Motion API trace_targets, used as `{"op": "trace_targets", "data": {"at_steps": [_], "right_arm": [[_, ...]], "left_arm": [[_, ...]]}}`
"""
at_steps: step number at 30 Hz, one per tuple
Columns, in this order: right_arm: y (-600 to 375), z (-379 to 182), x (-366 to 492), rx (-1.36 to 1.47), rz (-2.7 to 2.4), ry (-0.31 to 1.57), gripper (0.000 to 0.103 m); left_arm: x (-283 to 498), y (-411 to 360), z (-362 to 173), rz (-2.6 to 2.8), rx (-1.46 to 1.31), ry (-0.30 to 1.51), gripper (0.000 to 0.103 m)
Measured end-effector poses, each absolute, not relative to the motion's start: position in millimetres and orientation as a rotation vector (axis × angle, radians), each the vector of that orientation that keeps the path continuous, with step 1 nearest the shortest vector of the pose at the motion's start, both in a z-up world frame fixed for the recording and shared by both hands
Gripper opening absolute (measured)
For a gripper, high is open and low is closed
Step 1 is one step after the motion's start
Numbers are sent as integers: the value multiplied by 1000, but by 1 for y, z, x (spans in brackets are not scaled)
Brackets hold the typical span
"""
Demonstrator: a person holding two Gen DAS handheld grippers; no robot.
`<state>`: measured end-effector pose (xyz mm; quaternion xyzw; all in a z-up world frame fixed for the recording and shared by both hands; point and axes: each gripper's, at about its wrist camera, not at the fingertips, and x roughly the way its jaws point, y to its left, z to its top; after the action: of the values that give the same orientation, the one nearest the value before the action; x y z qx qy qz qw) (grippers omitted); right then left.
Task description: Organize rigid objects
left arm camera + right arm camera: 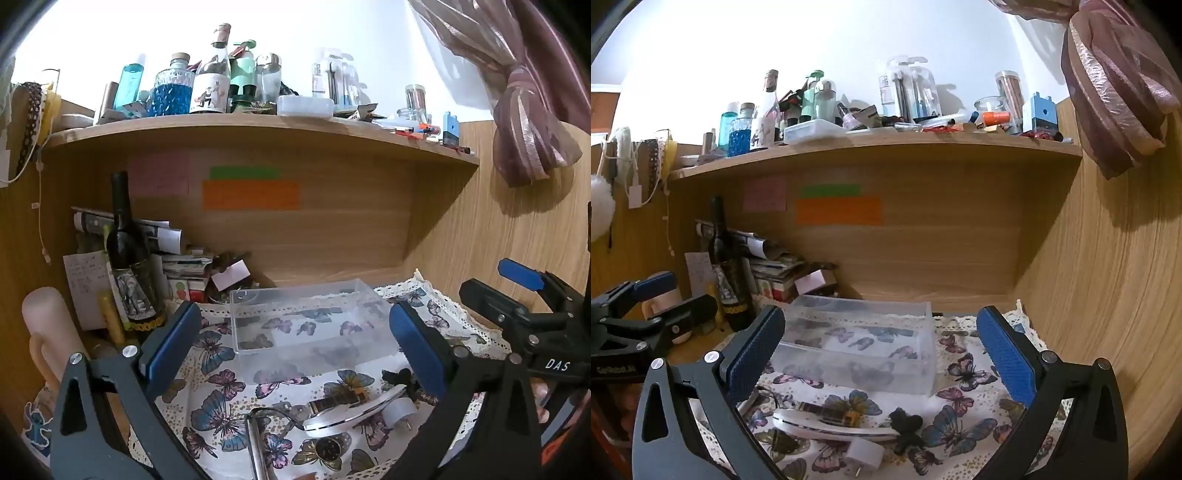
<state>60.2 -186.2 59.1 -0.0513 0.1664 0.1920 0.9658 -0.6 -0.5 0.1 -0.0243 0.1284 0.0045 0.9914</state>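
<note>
A clear plastic box (310, 317) (857, 347) stands open-topped on the butterfly cloth (221, 376) (964, 373), under the shelf. In front of it lie a white oval case (351, 415) (831, 426), a gold tube (338, 400) (827, 412), a white plug (399, 410) (862, 456) and a black butterfly clip (399, 378) (905, 430). A round gold piece (327, 448) and a metal bar (258, 443) lie nearer. My left gripper (295, 343) (683, 291) hangs open above these, holding nothing. Just to its right, my right gripper (879, 354) (484, 277) is open too, also holding nothing.
A dark wine bottle (129, 258) (729, 273), stacked papers (166, 240) and a pale cylinder (48, 332) crowd the left corner. The wooden shelf (258, 129) overhead carries several bottles and jars. A wooden side wall (1108, 295) closes the right, with a knotted curtain (528, 122) above it.
</note>
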Motion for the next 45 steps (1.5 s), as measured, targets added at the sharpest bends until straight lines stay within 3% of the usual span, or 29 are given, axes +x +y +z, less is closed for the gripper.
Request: {"op": "trace_targets", "data": {"at_steps": [45], "right_arm": [[-185, 60, 59, -87, 395, 345, 103]], "left_arm": [[4, -8, 1, 0, -39, 259, 103]]}}
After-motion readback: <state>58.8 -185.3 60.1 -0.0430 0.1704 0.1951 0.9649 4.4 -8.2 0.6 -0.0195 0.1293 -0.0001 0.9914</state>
